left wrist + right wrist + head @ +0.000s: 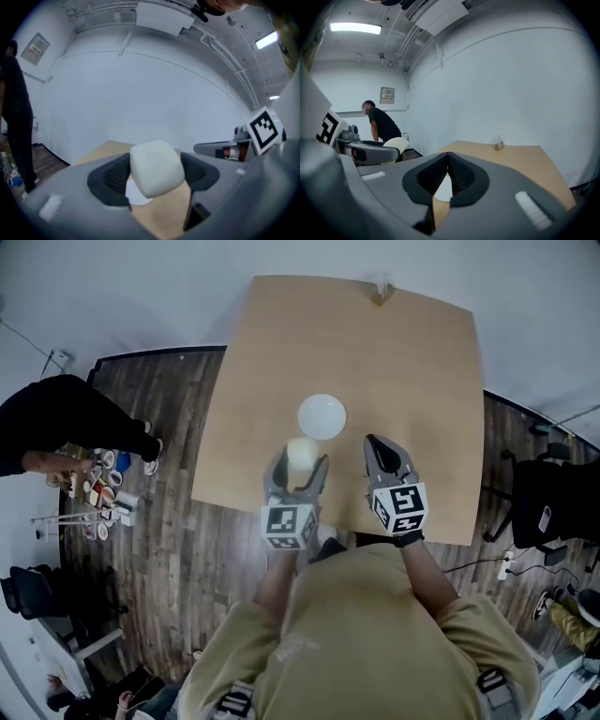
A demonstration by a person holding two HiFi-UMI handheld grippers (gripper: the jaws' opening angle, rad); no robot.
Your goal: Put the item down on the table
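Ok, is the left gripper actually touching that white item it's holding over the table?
Touching. The left gripper view shows the left gripper with both pads pressed against opposite sides of the white item, no gap on either side.

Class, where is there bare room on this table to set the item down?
Bare: table right of the white plate, and between it and the small stand at the far edge. Crowded: near edge, around left hand-held gripper and right hand-held gripper.

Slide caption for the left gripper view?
Left gripper holds a white rounded item above the wooden table, white plate ahead.
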